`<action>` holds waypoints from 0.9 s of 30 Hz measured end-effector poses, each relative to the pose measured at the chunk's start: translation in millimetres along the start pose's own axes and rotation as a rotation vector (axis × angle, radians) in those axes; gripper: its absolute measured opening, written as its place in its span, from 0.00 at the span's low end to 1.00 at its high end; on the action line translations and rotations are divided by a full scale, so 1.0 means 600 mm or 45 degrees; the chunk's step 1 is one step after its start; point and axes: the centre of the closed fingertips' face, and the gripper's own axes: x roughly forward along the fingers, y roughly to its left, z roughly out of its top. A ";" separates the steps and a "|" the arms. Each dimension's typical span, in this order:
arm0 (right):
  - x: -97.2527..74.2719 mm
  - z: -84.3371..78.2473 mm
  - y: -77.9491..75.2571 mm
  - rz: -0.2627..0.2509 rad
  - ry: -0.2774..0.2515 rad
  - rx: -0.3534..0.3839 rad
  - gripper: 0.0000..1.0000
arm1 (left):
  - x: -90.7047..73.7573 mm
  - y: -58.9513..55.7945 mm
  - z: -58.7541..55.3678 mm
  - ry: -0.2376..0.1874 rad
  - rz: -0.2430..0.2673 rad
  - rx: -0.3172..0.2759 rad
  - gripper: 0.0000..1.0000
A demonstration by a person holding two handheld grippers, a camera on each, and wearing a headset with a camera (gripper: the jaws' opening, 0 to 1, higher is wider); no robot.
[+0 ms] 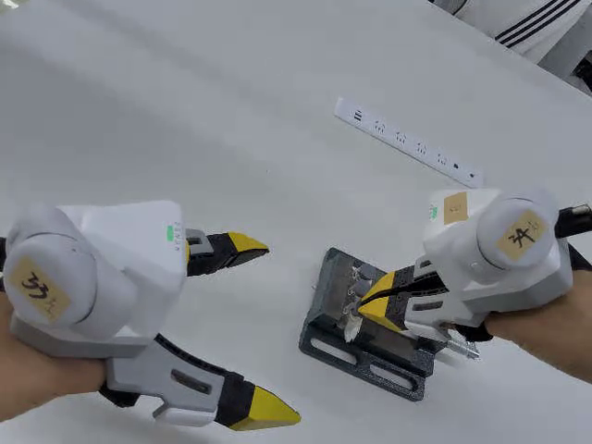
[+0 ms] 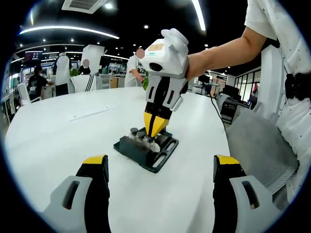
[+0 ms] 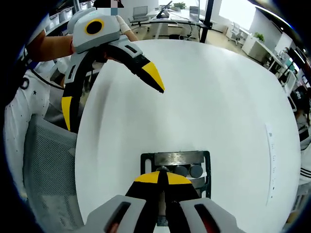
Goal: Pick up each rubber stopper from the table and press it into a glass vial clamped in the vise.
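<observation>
- L gripper (image 1: 259, 328): low on L side of head view, held in a hand (image 1: 37, 375); jaws spread wide; yellow tips well apart w/ bare table betw. them; nothing in the grip; well apart from the vise, to its L.
- Same in L gripper view: both yellow-tipped jaws rise at bottom, far apart, nothing betw. them; vise sits ahead, roughly centred betw. the tips.
- R gripper (image 1: 363, 305): R side of head view; jaws closed, yellow tips meeting in a point; tip sits right over the vise (image 1: 370, 356), at the vial row.
- R gripper view: own tips together w/ at most a hairline gap; tip lies over the near edge of the clamped row; whether a stopper is pinched inside: cannot tell, tips hide that spot.
- L gripper view: R gripper comes down steeply from above, point down onto the vise top; arm of person reaches in from R.
- Vise: dark grey/black, slotted base, flat on white table (image 1: 185, 111); near table edge in front of person.
- Vials (image 1: 352, 324): clear glass, upright, clamped in vise jaws; count unclear, partly behind R gripper tip.
- Stoppers (image 3: 196, 171): two dark round tops side by side in the vise, just R of the R gripper tip in its own view; look seated on vials; how deep: cannot tell.
- White power strip (image 1: 407, 141): lies on table beyond vise, well apart from it.
- People stand in background of L gripper view, far behind table.
</observation>
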 end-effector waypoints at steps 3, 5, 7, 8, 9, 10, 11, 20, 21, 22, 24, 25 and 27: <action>0.001 0.000 0.000 0.007 0.013 -0.003 0.00 | -0.001 0.001 0.000 -0.004 0.003 -0.002 0.88; 0.002 0.000 0.001 0.011 0.028 -0.011 0.00 | -0.002 0.003 0.000 -0.006 0.005 -0.003 0.88; 0.004 0.001 0.000 0.016 0.041 -0.015 0.00 | -0.002 0.004 0.001 -0.011 0.007 -0.004 0.88; 0.004 0.002 -0.001 0.018 0.046 -0.013 0.00 | -0.002 0.005 0.001 -0.012 0.009 -0.004 0.88; 0.004 0.001 0.000 0.019 0.052 -0.016 0.00 | -0.002 0.006 0.001 -0.014 0.011 -0.004 0.87; 0.004 0.001 0.000 0.019 0.056 -0.022 0.00 | -0.002 0.007 0.002 -0.016 0.012 -0.005 0.87; 0.004 0.000 0.001 0.019 0.058 -0.023 0.00 | -0.002 0.007 0.002 -0.018 0.013 -0.004 0.87; 0.004 0.001 0.000 0.025 0.080 -0.033 0.00 | -0.002 0.007 0.002 -0.022 0.012 -0.002 0.88; 0.004 0.001 -0.001 0.026 0.083 -0.036 0.00 | -0.002 0.007 0.002 -0.022 0.012 -0.002 0.88; 0.004 0.001 -0.001 0.027 0.085 -0.038 0.00 | -0.003 0.006 0.002 -0.024 0.012 -0.003 0.88; 0.005 0.002 -0.001 0.030 0.087 -0.037 0.00 | -0.004 0.007 0.002 -0.025 0.016 -0.005 0.88; 0.006 0.003 -0.001 0.030 0.082 -0.036 0.00 | -0.004 0.008 0.002 -0.025 0.017 -0.005 0.88; 0.007 0.004 -0.001 0.035 0.092 -0.046 0.00 | -0.005 0.009 0.001 -0.026 0.020 -0.005 0.88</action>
